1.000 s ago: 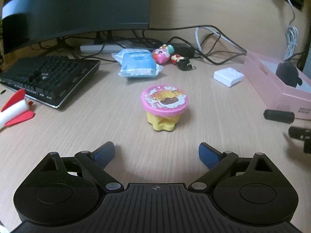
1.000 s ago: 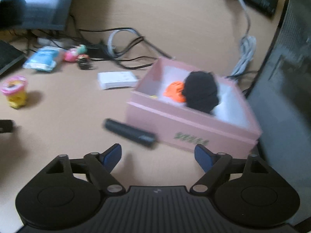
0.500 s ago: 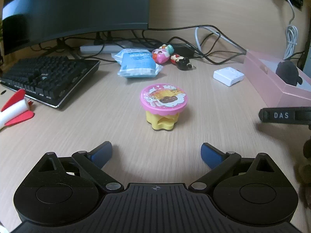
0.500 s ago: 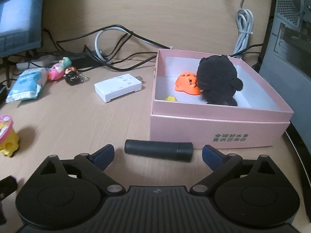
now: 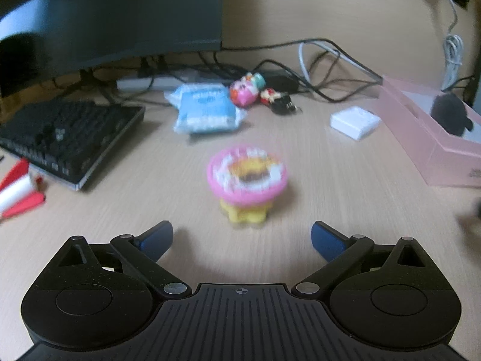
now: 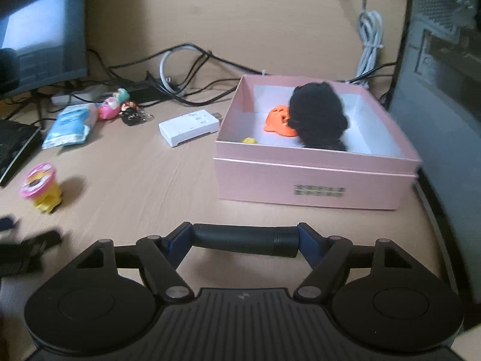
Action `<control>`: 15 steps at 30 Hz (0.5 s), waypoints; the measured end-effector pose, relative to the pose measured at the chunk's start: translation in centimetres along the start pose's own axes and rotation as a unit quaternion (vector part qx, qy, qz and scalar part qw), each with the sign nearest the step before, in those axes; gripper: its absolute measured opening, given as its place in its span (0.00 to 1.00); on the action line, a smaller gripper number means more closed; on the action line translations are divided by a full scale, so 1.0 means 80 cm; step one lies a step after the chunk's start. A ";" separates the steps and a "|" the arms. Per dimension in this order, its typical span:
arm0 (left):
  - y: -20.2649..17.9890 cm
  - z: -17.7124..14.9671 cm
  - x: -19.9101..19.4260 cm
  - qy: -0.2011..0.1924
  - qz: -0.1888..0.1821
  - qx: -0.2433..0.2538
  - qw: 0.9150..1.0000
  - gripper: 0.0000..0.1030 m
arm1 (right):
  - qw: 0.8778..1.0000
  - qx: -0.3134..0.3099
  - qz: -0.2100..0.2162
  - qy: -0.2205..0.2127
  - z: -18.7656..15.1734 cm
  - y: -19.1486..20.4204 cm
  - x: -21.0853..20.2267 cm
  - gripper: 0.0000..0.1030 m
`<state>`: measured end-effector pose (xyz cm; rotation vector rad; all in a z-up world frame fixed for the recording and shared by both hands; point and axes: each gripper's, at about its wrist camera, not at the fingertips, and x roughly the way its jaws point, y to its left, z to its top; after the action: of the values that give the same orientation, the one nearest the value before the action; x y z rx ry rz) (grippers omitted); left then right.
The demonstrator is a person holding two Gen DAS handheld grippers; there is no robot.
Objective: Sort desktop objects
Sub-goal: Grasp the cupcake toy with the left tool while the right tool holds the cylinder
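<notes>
My right gripper (image 6: 245, 240) is shut on a black cylinder (image 6: 245, 240), held crosswise by its two ends, in front of the pink box (image 6: 312, 177). The box holds a black plush toy (image 6: 318, 120), an orange toy (image 6: 278, 120) and a small yellow piece (image 6: 250, 140). My left gripper (image 5: 242, 237) is open and empty, just short of a pink-lidded yellow cup toy (image 5: 247, 180), which also shows in the right wrist view (image 6: 40, 186). The left wrist view is blurred.
On the desk lie a blue tissue pack (image 5: 206, 111), a pink figure (image 5: 246, 90), a small dark figure (image 5: 278, 99), a white adapter (image 5: 354, 121), a keyboard (image 5: 69, 138) and a red-white rocket (image 5: 18, 192). A monitor (image 5: 111, 18) and cables stand behind. A PC tower (image 6: 445, 90) stands right of the box.
My right gripper has closed on the black cylinder, which lay free between its fingers half a second ago. The left gripper has shifted slightly; its view is now blurred.
</notes>
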<state>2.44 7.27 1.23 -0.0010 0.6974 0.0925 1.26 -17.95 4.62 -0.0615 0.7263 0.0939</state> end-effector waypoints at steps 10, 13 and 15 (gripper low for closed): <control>-0.012 0.026 0.026 0.007 0.013 0.031 0.999 0.67 | 1.000 0.004 -0.007 -0.014 -0.010 -0.045 -0.053 0.73; -0.015 0.025 0.015 0.006 0.010 0.036 0.999 0.50 | 1.000 -0.004 0.002 -0.013 -0.015 -0.049 -0.062 0.73; -0.018 0.022 0.002 0.008 -0.005 0.033 0.999 0.42 | 1.000 -0.015 0.008 -0.014 -0.018 -0.049 -0.067 0.73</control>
<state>3.78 5.94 2.42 0.0584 0.7160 0.0603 -3.29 -22.34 7.21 -0.0837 0.6972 0.1201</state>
